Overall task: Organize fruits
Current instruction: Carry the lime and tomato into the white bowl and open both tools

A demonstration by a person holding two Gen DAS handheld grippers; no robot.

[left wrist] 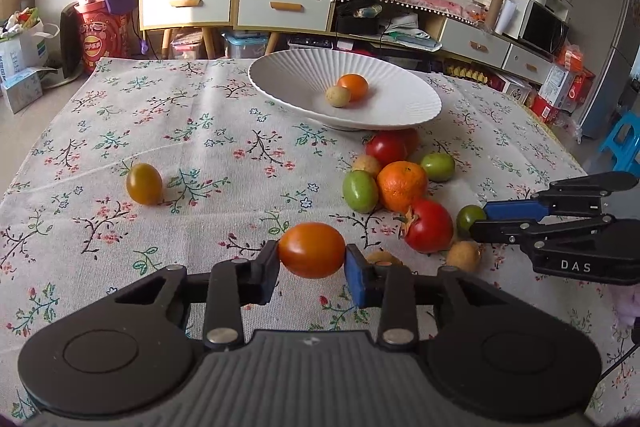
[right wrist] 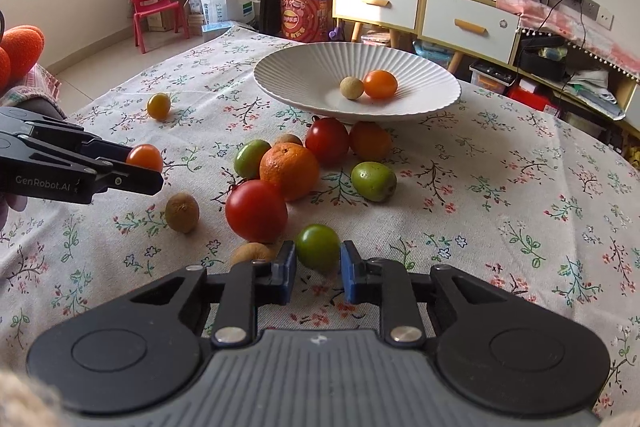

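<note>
My left gripper (left wrist: 312, 255) is shut on an orange cherry tomato (left wrist: 311, 249) just above the floral tablecloth. My right gripper (right wrist: 318, 254) is shut on a small green tomato (right wrist: 317, 246) at the near edge of the fruit pile. From the left wrist view, that right gripper (left wrist: 476, 221) reaches in from the right with the green tomato (left wrist: 470, 219). The pile holds a mandarin (right wrist: 289, 171), red tomatoes (right wrist: 256, 210), green fruits (right wrist: 373, 181) and small brown longans (right wrist: 182, 211). Behind it stands a white ribbed bowl (right wrist: 304, 71) with an orange tomato (right wrist: 380, 83) and a longan (right wrist: 351, 87) inside.
A lone yellow-orange tomato (left wrist: 144, 183) lies on the cloth to the left, apart from the pile. Cabinets, a fan and boxes crowd the floor beyond the table's far edge. A red chair (right wrist: 154, 7) stands at the back left.
</note>
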